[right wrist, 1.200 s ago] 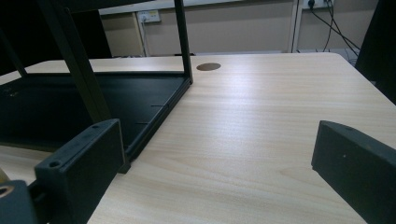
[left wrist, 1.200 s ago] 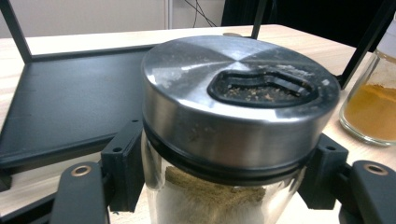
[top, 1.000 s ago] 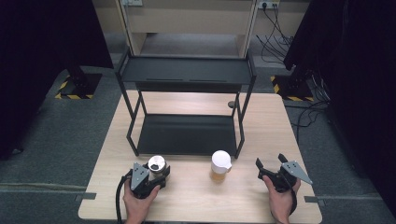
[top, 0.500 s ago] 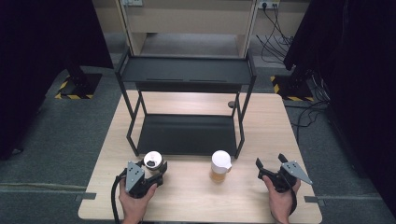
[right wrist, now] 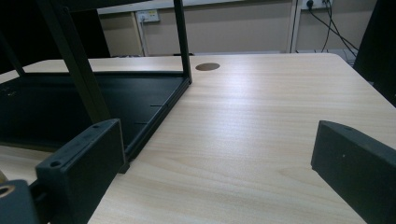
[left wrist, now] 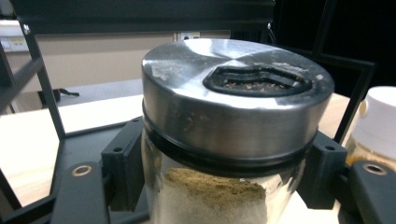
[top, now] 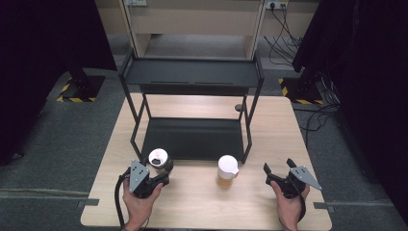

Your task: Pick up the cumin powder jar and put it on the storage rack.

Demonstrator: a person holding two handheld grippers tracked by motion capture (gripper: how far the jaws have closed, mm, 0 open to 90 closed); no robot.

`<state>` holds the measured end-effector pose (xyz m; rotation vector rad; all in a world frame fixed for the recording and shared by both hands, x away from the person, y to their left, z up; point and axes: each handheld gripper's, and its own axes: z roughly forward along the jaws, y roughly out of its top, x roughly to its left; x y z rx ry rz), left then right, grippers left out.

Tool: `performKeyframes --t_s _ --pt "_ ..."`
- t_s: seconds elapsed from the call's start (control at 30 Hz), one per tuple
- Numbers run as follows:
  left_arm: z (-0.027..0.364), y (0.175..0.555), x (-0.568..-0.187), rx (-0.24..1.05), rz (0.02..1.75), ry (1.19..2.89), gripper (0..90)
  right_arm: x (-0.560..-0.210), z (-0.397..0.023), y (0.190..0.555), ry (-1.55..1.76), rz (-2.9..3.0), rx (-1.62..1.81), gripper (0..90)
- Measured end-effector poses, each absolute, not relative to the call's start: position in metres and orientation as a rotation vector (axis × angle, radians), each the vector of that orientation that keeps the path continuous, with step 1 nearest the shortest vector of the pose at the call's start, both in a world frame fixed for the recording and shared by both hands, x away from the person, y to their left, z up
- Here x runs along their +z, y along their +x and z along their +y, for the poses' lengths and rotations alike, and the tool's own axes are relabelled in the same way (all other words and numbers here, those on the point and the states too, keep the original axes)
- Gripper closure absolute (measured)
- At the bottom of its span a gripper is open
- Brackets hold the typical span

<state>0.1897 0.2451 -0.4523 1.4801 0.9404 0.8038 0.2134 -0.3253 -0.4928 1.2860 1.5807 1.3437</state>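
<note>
Wooden table (top: 192,202) w/ a black two-tier rack (top: 192,137) at mid. Left gripper (top: 161,175) has its jaws closed round the spice jar (left wrist: 224,154), steel shaker lid, greenish powder inside; jar sits at the rack's front-left corner. Right gripper (top: 279,172) rests on the table, jaws wide, nothing between. White-lidded jar (top: 227,171) stands apart, btwn the two. Step, prob.: jar gripped, lift pending; next needs clearing the rack frame. Jar base cut off, can't tell if it's off the table.

No readable text, brand or nos. anywhere. Spice jar (left wrist: 236,140) lid is bare metal, no print. White-capped jar (top: 227,169) shows no label. Wall stickers (right wrist: 148,16) near sockets too blurred to read.
</note>
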Motion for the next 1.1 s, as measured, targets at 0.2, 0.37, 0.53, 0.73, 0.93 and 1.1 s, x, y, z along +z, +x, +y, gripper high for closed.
performKeyframes --t_s 0.2,0.37,0.53,0.73,0.93,1.1 --pt "0.243 0.193 -0.441 0.824 0.919 1.456 30.3 -0.493 -0.325 0.213 1.286 1.58 1.344 2.9" --pt "0.242 0.195 -0.435 0.836 0.903 1.438 30.4 -0.493 -0.325 0.213 1.285 1.58 1.345 2.9" --pt "0.24 0.198 -0.425 0.853 0.882 1.422 30.4 -0.493 -0.325 0.213 1.284 1.581 1.344 3.0" --pt "0.238 0.204 -0.412 0.871 0.866 1.397 30.5 -0.493 -0.325 0.213 1.283 1.582 1.343 3.0" --pt "0.236 0.212 -0.401 0.89 0.856 1.391 30.5 -0.493 -0.326 0.213 1.284 1.581 1.345 3.0" --pt "0.235 0.218 -0.393 0.896 0.853 1.393 30.5 -0.493 -0.326 0.213 1.282 1.582 1.345 3.1"
